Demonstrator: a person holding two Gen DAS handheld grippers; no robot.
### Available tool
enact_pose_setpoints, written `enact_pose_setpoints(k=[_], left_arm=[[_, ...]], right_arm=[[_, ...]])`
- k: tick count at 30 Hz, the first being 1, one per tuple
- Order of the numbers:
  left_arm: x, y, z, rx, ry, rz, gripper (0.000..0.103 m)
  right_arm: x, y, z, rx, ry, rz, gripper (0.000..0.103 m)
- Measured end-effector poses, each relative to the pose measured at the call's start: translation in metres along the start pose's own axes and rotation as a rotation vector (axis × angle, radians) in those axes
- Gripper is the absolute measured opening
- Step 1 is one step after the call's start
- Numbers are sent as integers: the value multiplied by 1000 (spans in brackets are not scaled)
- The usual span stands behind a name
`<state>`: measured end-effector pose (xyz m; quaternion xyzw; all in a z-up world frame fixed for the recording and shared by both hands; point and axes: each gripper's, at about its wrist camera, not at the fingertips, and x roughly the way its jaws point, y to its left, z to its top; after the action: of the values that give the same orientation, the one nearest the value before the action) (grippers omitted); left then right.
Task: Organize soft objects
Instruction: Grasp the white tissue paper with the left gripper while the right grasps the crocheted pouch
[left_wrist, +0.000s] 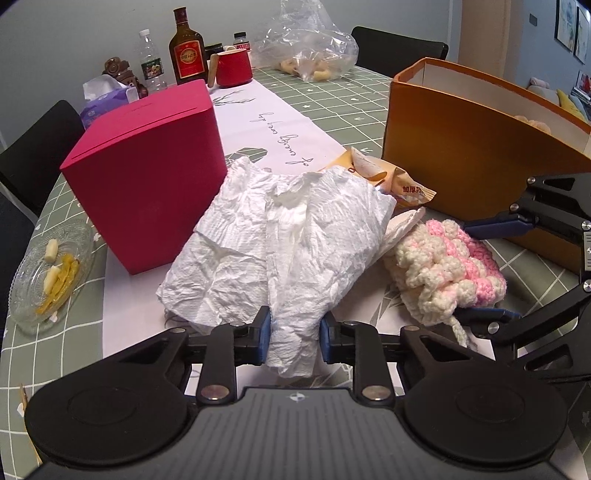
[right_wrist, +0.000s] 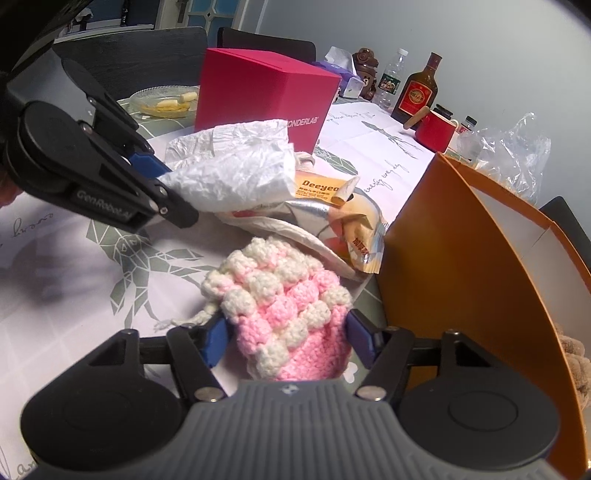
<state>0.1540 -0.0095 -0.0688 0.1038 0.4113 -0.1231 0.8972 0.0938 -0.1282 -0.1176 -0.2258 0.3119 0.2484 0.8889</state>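
My left gripper is shut on a crumpled white paper towel, which also shows in the right wrist view held a little above the table. My right gripper is shut on a pink and cream crocheted piece, which rests on the table; it also shows in the left wrist view between the right gripper's blue pads. An open orange box stands just right of the crocheted piece, with a brown plush item inside.
A red box stands left of the towel. A yellow snack packet lies between towel and orange box. A glass dish with food sits at the left edge. Bottles, a red mug and a plastic bag stand at the far end.
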Motion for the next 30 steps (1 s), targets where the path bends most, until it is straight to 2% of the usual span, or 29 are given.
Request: enact_pose_setpoints(k=[14,15,16,30], left_arm=[[-16,16,-6,-29,-5,19,26],[-17,16,-6,-30,-5,20,25],[-18,16,-7,-30,-6,22,25],[-31,18,-6,-29,-33,32,24]], right_arm=[[-8,-3,0,7,-4,20,45],[-9,-2,1,8,-4,25,35],[-9,-2,1,12,6,38,30],[-25,-3,2,24,-8,59,25]])
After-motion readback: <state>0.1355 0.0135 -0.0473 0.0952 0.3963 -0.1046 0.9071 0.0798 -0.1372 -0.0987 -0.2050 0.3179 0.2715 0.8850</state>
